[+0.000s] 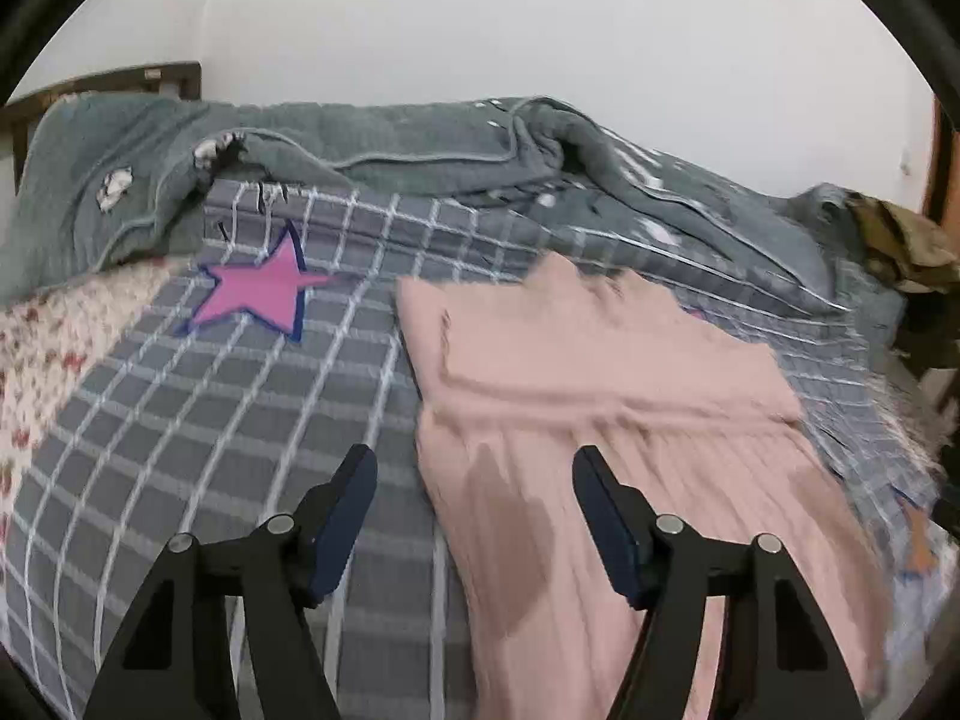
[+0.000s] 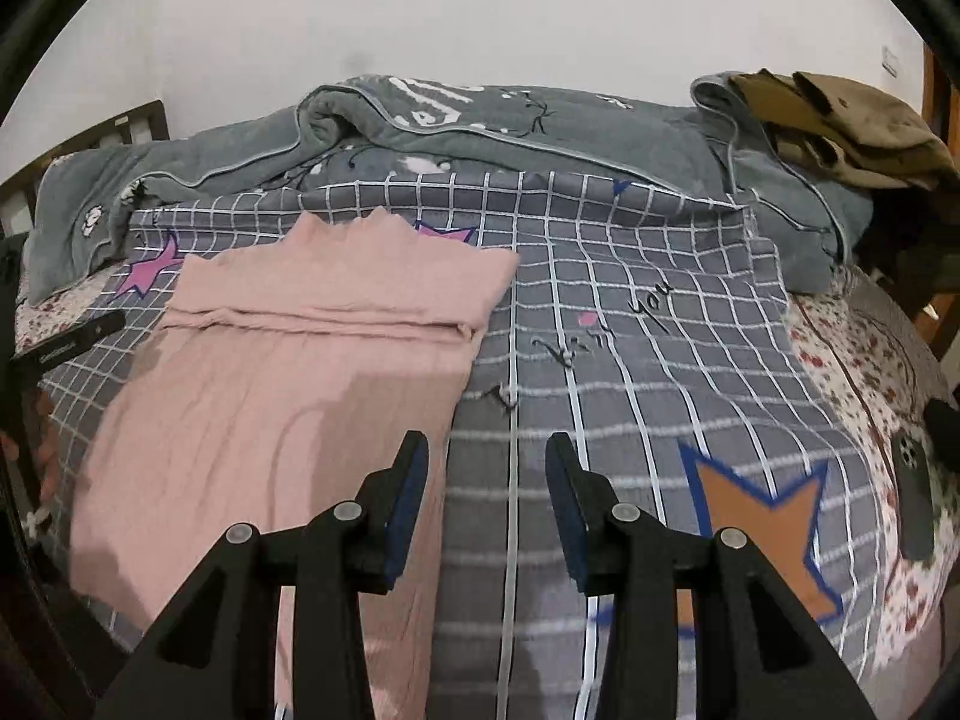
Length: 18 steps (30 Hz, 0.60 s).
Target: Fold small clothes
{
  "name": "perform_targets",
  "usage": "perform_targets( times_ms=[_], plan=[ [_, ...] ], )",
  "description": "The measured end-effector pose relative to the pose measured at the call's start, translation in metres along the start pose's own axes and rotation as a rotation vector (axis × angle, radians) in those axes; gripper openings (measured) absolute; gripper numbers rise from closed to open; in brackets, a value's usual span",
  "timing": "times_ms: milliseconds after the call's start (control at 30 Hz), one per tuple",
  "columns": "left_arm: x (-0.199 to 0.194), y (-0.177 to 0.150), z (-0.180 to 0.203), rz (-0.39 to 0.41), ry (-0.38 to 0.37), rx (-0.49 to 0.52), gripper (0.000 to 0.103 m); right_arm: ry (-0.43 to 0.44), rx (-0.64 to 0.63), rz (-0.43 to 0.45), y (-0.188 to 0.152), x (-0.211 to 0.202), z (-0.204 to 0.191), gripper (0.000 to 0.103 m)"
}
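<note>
Taking the pink garment (image 1: 600, 372) as the landmark: it lies flat on the grey checked bedspread (image 1: 240, 420), its far part already folded across into a doubled band, the long lower part running toward the cameras. To its left, the left gripper (image 1: 474, 480) hangs above the near left edge with jaws well apart and nothing between them. To its right, the right gripper (image 2: 487, 468) hovers over the near right edge, jaws partly apart and likewise empty. Beyond the garment lies a rumpled grey blanket (image 2: 480, 138). The cloth looks thin, light and limp, possibly ribbed, though blur makes that uncertain. It should drape and slide easily, so the near hem corners seem the best places to pinch.
</note>
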<state>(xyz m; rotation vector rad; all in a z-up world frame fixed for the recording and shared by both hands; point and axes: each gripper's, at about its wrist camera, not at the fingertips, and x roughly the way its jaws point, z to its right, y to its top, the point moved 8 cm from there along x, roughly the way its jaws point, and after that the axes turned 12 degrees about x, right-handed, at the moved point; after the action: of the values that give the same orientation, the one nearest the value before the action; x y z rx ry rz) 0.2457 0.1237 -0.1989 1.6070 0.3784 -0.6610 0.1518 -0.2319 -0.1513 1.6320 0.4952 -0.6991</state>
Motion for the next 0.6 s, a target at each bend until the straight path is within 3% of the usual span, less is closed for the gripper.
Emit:
perform_targets(
  times_ms=[167, 400, 600],
  plan=[
    [-0.032, -0.039, 0.011, -0.047, -0.027, 0.036, 0.066, 0.027, -0.02, -0.021, -0.03, -0.018, -0.006, 0.039],
    [-0.075, -0.093, 0.018, -0.074, -0.062, -0.028, 0.066, 0.094, -0.007, -0.103, -0.076, -0.017, -0.015, 0.039],
    [-0.083, -0.127, 0.024, -0.133, -0.078, -0.054, 0.063, 0.112, -0.007, -0.124, -0.105, -0.011, -0.017, 0.039]
  ],
)
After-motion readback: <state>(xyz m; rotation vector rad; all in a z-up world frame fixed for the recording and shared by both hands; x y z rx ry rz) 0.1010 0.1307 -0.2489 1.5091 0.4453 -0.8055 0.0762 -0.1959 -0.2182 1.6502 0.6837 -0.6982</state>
